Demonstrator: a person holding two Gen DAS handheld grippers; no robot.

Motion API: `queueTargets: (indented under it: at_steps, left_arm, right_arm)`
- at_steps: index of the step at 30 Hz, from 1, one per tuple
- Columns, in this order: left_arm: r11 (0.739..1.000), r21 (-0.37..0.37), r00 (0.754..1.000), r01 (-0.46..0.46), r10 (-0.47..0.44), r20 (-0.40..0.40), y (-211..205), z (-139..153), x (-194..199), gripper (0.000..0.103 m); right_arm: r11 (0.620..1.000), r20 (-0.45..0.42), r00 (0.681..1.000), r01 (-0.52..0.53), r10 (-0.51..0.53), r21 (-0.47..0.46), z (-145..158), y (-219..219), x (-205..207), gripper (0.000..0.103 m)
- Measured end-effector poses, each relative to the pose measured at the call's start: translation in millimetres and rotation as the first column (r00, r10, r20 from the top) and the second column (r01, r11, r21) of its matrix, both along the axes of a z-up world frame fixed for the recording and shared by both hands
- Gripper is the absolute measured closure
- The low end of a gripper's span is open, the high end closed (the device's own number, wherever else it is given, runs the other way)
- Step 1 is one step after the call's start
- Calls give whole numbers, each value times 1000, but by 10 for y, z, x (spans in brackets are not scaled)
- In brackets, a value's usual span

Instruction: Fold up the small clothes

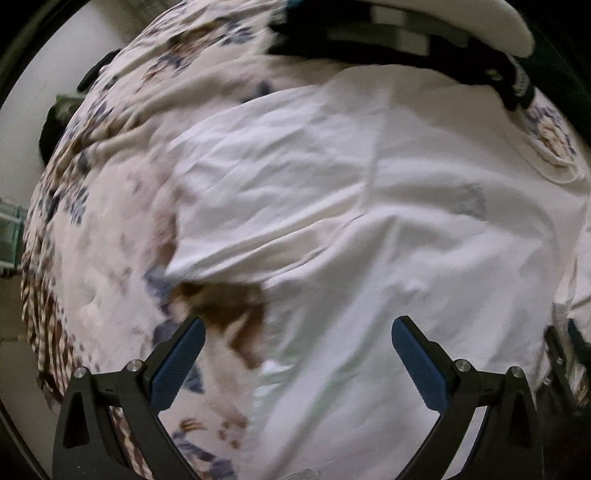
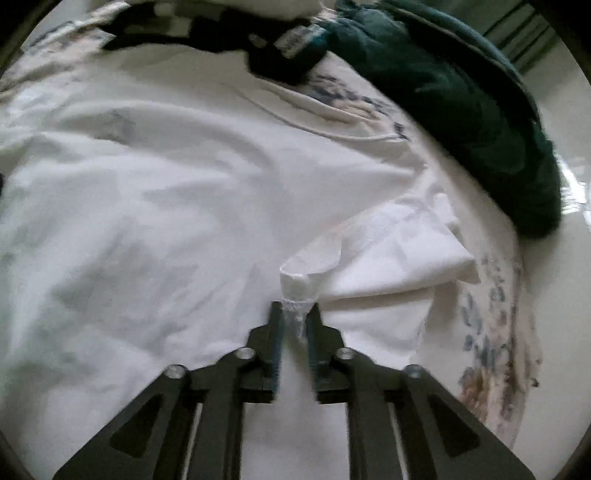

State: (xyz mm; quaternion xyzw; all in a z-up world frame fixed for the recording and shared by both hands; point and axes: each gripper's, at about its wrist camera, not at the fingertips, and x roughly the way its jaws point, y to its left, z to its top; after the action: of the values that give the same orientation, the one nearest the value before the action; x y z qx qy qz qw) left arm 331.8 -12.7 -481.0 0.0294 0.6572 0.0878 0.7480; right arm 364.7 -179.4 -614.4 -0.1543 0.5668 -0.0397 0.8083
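The thin, limp white cotton T-shirt (image 2: 177,206) looks light and is best taken by hems: right gripper (image 2: 294,321) pinches its sleeve edge at lower centre, left gripper (image 1: 297,354) hangs spread.

A floral-print bedspread (image 1: 110,206), brown & blue on cream, is seen spread under everything. A dark green blanket (image 2: 461,103) is bunched at the far right edge. A black garment (image 1: 388,48) is heaped at the far side, w/ a white pillow (image 1: 461,22) behind it.

Right gripper (image 2: 294,317) clamped on white garment's (image 2: 166,206) sleeve (image 2: 384,254), apparently folded inward.
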Motion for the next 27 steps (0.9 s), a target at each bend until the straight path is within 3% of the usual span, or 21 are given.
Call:
queueTargets:
  at_steps: [1,3,5,8,11,13,16,18,20,21,22,27]
  left_arm:
    - [1000,1,1000,-8,8,-5,46,-4,-22,0]
    - [1000,12,1000,-17,17,-8,115,-2,-52,0]
    - [999,36,1000,-6,6,3,106,18,-49,0]
    - [996,80,998,40,-44,54,-89,84,74,0]
    - [986,132,988,102,-116,104,-419,135,220,0]
    - [982,145,979,125,-146,142,-562,156,331,0]
    - [985,114,977,128,-145,153,-661,169,434,0]
    - [986,107,978,131,-146,151,-711,170,451,0]
    - [986,103,978,134,-148,145,-689,161,439,0]
    - [986,101,979,136,-149,140,-693,160,423,0]
    - [985,102,979,138,-151,134,-684,154,416,0]
    - [986,114,987,123,-134,94,-506,15,340,0]
  right_arm:
    - [999,0,999,37,-37,31,100,-80,-46,63]
    - [975,14,985,167,-171,145,367,-307,-50,61]
    - [890,-1,933,345,-361,299,587,-705,28,58]
    - [714,-58,820,528,-569,460,776,-1215,240,51]
    - [593,-181,718,669,-672,448,642,-1621,633,50]
    - [572,-247,693,708,-678,415,462,-1772,894,50]
    - [590,-305,679,732,-668,340,115,-1769,1190,50]
    - [639,-293,694,720,-657,272,-44,-1687,1317,53]
    - [717,-212,740,672,-639,185,-69,-1518,1397,73]
    - [748,-171,762,646,-624,151,-44,-1423,1417,91]
    - [779,-124,788,615,-602,124,-2,-1308,1435,96]
    - [892,16,896,441,-444,97,160,-733,1498,97]
